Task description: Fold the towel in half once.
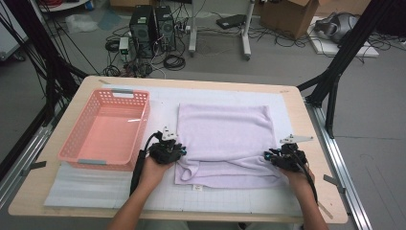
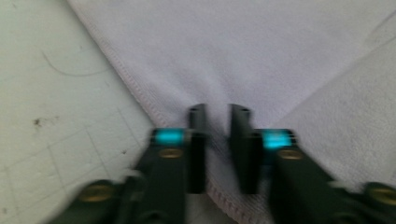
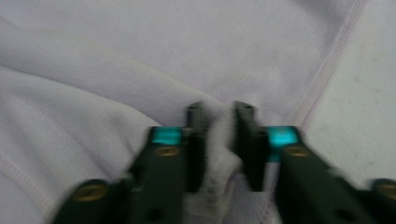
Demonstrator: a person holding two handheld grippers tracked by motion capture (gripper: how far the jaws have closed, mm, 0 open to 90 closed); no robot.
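We work at a pale wooden table (image 1: 297,124) covered by a white gridded mat (image 1: 119,191). A lilac towel (image 1: 225,129) lies flat on the mat's middle, its near edge rumpled. Our left gripper (image 1: 168,149) is clamped on the towel's near left edge; our right gripper (image 1: 286,157) pinches a bunched fold at the near right edge. A pink basket (image 1: 79,139) sits just left of the towel. Beyond the table, the grey floor (image 1: 383,105) holds computer towers (image 1: 152,29), cables and a cardboard box (image 1: 292,14).
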